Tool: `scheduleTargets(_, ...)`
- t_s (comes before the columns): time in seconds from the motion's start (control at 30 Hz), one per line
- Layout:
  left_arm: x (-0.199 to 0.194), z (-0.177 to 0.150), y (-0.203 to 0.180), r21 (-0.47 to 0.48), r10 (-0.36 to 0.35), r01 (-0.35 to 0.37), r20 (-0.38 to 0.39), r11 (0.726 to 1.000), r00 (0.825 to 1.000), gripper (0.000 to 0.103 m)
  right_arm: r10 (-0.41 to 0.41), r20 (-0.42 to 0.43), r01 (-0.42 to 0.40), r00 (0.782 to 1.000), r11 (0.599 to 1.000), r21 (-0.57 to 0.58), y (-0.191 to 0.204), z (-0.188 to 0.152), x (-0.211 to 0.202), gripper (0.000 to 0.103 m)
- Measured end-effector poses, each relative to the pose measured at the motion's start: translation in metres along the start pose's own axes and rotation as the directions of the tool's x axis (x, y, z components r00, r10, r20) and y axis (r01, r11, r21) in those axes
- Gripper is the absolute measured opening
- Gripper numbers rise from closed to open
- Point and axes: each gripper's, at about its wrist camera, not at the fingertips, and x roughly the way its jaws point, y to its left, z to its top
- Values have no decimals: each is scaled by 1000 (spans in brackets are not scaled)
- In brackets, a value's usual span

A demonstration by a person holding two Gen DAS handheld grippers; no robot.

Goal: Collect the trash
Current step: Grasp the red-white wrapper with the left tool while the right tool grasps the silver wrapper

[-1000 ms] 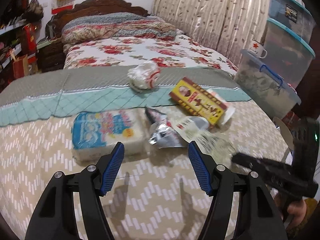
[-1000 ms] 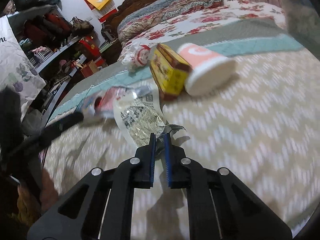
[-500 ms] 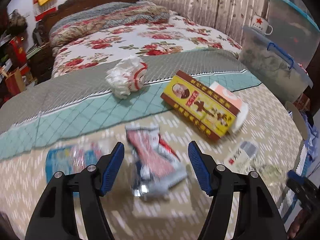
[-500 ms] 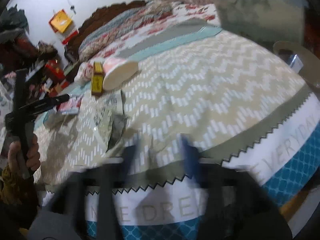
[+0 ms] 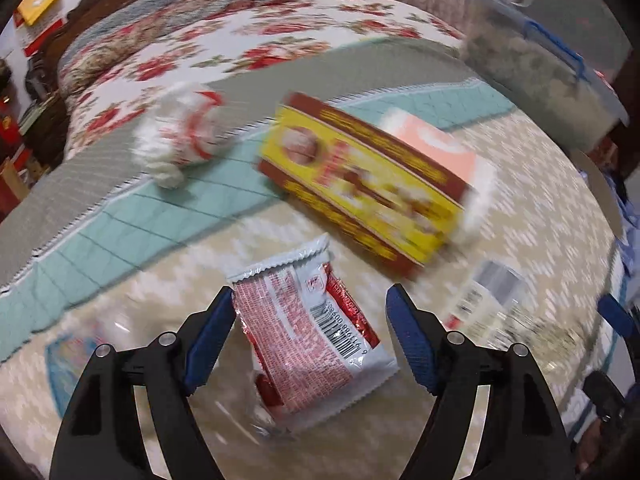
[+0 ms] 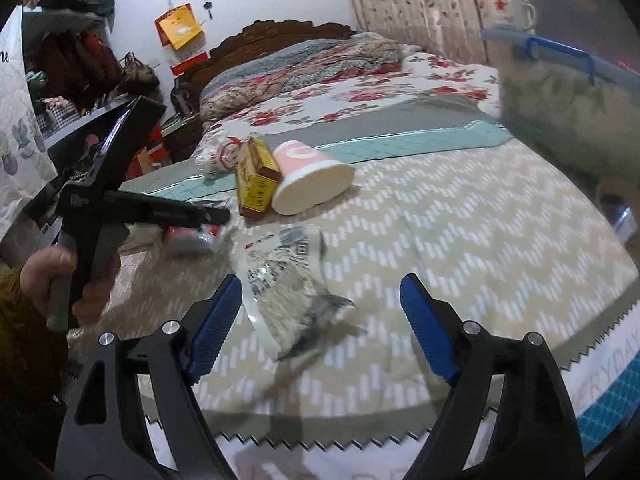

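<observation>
Left wrist view: the left tool stands wide, its jaws having just been opening, and nothing is gripped. A red-and-white snack wrapper lies flat on the bed's chevron-patterned cover, between the two blue pads; the left pad sits just beside its edge, though whether they touch cannot be told, and the right pad is clear of it. Beyond the wrapper lies a yellow-and-maroon box, with a pink paper cup on its side right behind it. A crumpled white-and-red wad rests on the teal band farther back. A clear printed wrapper lies to the right, blurred.

Right wrist view: the right tool is also wide and holds nothing; its jaws have just been opening. The clear printed wrapper lies crumpled on the cover between its pads, nearer the left one, apparently touching neither. Farther off sit the box and the cup, touching. At left, a hand holds the left tool over the snack wrapper.
</observation>
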Motion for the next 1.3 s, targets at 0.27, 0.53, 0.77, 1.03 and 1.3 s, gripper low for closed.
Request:
scheduleTargets(0.27, -35, -34, -3, -73, -149, 156, 97, 985, 984, 74, 7, -34, -8, 999, 999, -38, 9, -3, 9, 82)
scheduleTargets(0.53, -38, -42, 25, -185, -93, 108, 87, 977, 992, 79, 12, -89, -17, 996, 998, -60, 14, 0, 28, 83)
scheduleTargets(0.77, -26, -51, 2, -121, -66, 74, 68, 990, 995, 60, 18, -169, -30, 985, 998, -64, 15, -1, 44, 83)
scheduleTargets(1.03, -31, -57, -16, -97, -128, 134, 70, 986, 989, 8, 10, -150, -26, 989, 994, -105, 22, -7, 39, 32)
scheduleTargets(1.3, -49, -44, -48, -52, -241, 247, 104, 968, 965, 8, -33, -44, 32, 998, 999, -28, -11, -14, 2, 21)
